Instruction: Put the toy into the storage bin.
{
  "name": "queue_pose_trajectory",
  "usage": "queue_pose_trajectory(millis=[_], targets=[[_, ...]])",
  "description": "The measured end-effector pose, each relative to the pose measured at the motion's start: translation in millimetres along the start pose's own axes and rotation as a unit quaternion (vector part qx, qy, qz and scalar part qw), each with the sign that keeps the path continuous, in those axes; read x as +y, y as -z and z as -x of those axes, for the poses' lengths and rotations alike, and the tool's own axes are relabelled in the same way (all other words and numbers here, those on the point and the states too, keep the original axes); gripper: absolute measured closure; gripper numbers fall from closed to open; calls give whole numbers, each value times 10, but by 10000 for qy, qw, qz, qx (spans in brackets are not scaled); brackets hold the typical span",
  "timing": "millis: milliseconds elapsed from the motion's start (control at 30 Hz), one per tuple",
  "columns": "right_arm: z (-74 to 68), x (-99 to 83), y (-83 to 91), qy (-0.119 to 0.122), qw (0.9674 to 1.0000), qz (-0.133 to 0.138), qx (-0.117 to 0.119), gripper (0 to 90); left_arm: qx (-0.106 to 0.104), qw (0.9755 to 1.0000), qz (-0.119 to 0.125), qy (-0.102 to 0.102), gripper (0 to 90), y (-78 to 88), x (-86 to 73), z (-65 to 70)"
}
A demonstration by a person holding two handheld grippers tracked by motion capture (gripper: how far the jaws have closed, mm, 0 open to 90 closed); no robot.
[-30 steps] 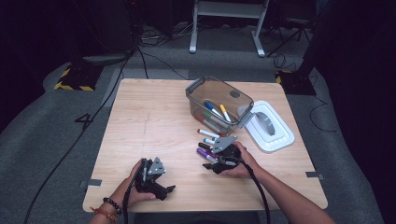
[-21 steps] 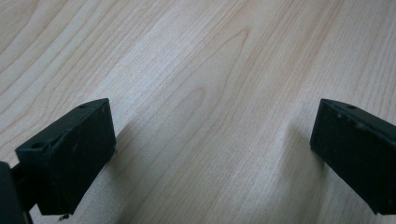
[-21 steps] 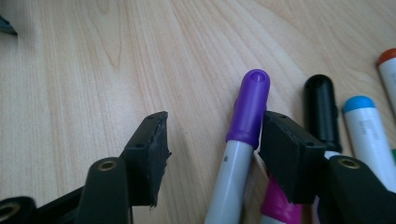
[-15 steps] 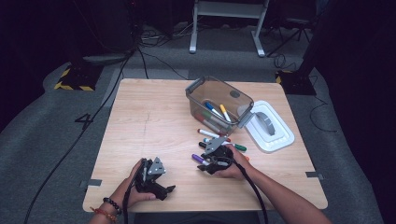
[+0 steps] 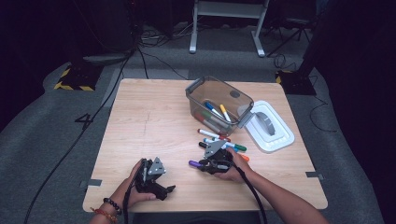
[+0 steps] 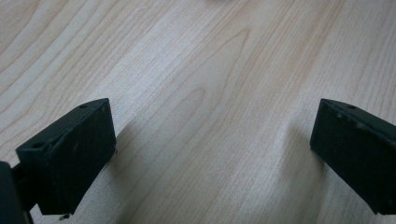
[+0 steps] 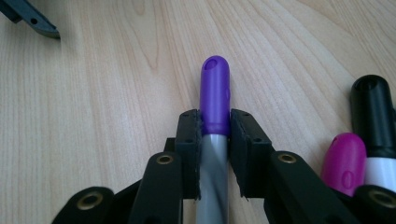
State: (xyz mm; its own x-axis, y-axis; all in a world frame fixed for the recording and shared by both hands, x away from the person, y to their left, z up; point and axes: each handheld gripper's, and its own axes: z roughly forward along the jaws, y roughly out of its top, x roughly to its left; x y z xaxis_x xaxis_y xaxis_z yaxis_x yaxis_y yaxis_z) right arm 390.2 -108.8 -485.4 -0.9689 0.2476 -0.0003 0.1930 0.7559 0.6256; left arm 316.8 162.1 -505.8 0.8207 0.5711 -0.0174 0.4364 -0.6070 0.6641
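Purple-capped grey marker [image 7: 215, 116], woodgrain table [image 7: 93, 93]

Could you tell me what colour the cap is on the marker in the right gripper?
Purple cap; clearest in the right gripper view.

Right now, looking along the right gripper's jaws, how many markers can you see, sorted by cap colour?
Purple-capped marker: 1
Magenta-capped marker: 1
Black-capped marker: 1
Total: 3
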Motion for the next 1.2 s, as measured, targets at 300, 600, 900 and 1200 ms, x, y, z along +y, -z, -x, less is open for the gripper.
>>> queue_pose_trajectory(millis=[300, 600, 900, 1200], targets=[[-16, -29, 249, -25, 9994, 356, 34, 743, -30, 10000, -5, -35, 3, -5, 6, -7], [1, -58, 615, -113, 9970, 753, -160, 743, -35, 10000, -9, -43, 3, -5, 7, -9], [50, -54, 932, -150, 9940, 1025, -359, 743, -34, 10000, -8, -42, 3, -5, 7, -9], [44, 9, 1123, -103, 9919, 1118, -587, 743, -32, 10000, -9, -42, 3, -5, 7, -9]])
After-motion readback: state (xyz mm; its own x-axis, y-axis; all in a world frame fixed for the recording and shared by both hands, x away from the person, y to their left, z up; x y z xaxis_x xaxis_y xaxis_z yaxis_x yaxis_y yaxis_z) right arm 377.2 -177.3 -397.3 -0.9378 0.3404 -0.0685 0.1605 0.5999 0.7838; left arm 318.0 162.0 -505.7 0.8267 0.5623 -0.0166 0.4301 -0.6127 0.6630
